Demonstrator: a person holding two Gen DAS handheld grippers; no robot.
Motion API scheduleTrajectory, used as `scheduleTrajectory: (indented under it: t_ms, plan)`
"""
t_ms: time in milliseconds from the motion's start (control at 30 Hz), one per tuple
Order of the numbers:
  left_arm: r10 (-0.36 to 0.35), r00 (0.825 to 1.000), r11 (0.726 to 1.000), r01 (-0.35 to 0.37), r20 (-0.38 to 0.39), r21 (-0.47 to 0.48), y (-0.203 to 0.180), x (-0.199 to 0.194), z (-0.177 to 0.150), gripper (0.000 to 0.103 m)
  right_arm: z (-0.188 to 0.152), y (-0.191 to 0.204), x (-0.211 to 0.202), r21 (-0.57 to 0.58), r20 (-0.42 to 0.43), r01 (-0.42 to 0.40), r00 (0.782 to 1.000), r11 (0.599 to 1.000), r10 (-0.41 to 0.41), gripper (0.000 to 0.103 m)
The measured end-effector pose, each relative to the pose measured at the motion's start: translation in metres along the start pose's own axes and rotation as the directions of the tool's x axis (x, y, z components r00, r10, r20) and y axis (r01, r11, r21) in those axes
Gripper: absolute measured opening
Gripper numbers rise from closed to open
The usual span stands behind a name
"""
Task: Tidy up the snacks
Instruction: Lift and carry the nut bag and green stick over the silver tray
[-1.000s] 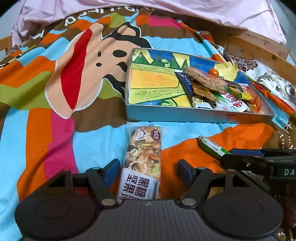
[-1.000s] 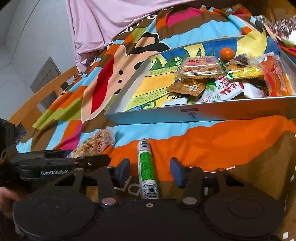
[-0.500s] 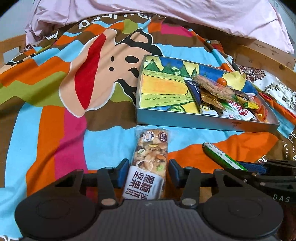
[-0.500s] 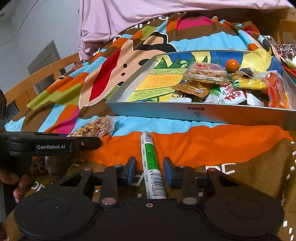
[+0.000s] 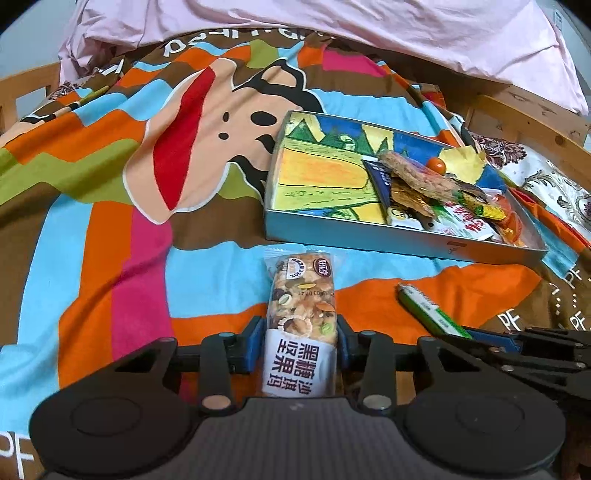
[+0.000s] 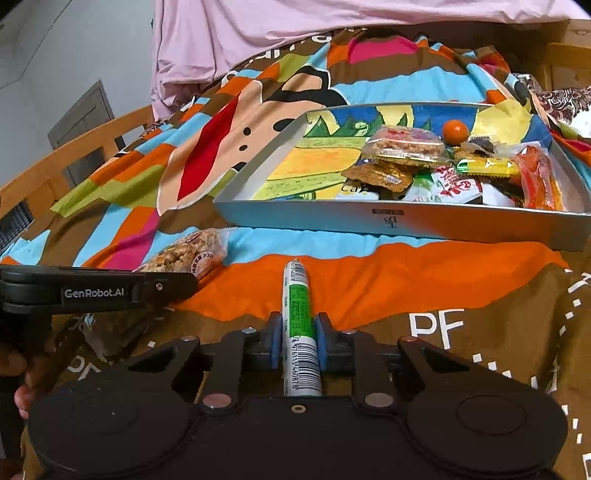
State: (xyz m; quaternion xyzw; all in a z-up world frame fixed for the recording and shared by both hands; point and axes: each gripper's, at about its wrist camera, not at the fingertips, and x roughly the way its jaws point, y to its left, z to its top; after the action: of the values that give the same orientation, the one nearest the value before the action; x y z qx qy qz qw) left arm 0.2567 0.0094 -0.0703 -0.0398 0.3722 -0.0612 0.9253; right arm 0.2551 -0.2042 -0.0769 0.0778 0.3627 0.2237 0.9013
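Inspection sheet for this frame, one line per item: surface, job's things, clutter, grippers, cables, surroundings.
Surface: colourful cartoon blanket spread over a bed.
Job's things: nut bar and green stick pack lie on the blanket, near side of the tray; the tray's right half holds a heap of wrapped snacks and a small orange ball, its left half shows only the drawn lining.
Clutter: nothing seen.
Grippers: left gripper shut on the nut bar; right gripper shut on the green stick pack.
Cables: nothing seen.
Surroundings: pink sheet at the far end, wooden bed frame, grey wall.
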Motion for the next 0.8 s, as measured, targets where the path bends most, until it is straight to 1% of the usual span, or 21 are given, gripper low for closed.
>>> scheduleTrajectory:
  t_ms: [167,300,367,467,633,800]
  plan:
    - [0.017,1.000,1.000,-0.017,0.002,0.014,-0.006,0.000,-0.002,0.042,-0.002,0.007,0.000,-0.038,0.012,0.026,1.000,0.999,-0.025,0.020]
    - [0.029,1.000,0.999,-0.029,0.010,0.025,-0.009,-0.002,-0.001,0.042,-0.002,0.019,-0.003,-0.123,0.028,0.078,0.997,0.989,-0.075,0.019]
    - [0.032,0.999,0.999,-0.032,0.017,0.030,-0.011,-0.004,-0.001,0.042,-0.004,0.028,-0.005,-0.199,0.047,0.118,0.993,0.973,-0.111,0.019]
    - [0.026,0.999,0.999,-0.027,0.030,0.036,-0.014,-0.007,0.000,0.042,-0.008,0.035,-0.008,-0.276,0.075,0.173,0.985,0.946,-0.158,0.019]
    - [0.024,0.997,0.999,-0.027,0.069,0.040,-0.018,-0.012,0.004,0.042,-0.009,0.038,-0.009,-0.341,0.127,0.251,0.967,0.906,-0.220,0.019]
    - [0.023,0.994,0.999,-0.026,0.106,0.027,-0.018,-0.017,0.009,0.042,-0.009,0.043,-0.011,-0.399,0.191,0.305,0.950,0.865,-0.247,0.019]
